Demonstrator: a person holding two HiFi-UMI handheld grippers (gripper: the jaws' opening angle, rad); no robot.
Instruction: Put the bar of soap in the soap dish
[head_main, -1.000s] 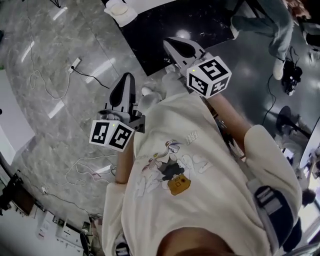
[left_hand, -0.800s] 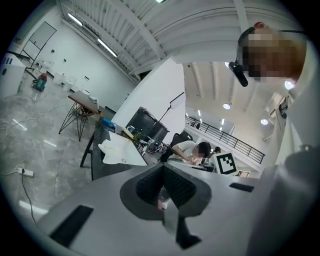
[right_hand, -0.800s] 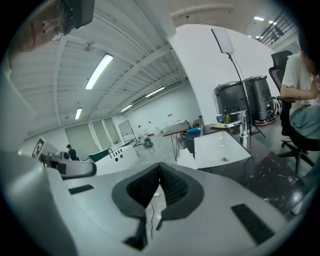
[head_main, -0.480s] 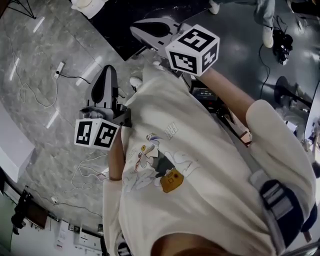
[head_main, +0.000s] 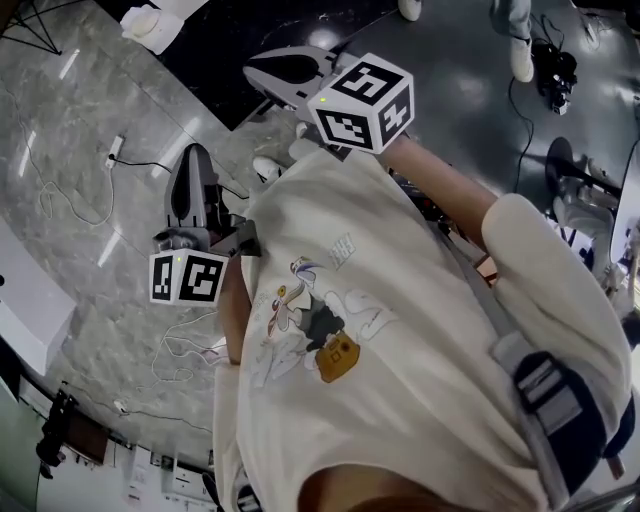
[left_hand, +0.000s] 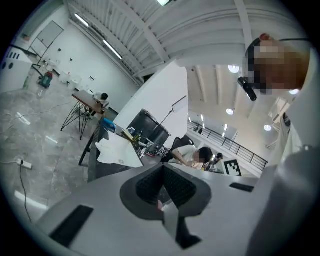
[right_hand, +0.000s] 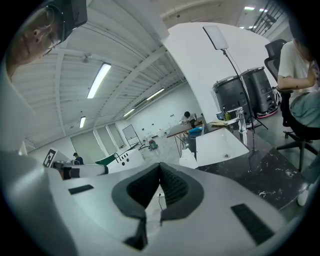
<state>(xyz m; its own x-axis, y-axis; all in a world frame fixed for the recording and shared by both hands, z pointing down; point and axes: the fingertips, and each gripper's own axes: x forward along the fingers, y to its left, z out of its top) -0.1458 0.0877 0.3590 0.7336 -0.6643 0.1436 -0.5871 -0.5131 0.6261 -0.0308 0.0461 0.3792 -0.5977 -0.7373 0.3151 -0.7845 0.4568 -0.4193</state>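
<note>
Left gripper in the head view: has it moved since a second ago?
Yes. The left gripper has edged leftward, closer to the white power strip on the grey floor.

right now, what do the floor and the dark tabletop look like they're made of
The floor looks like grey veined stone or stone-look tile, polished, judging by the streaky light reflections. The dark tabletop looks like a black marble-like slab with faint white flecks, glossy; it could be laminate.
</note>
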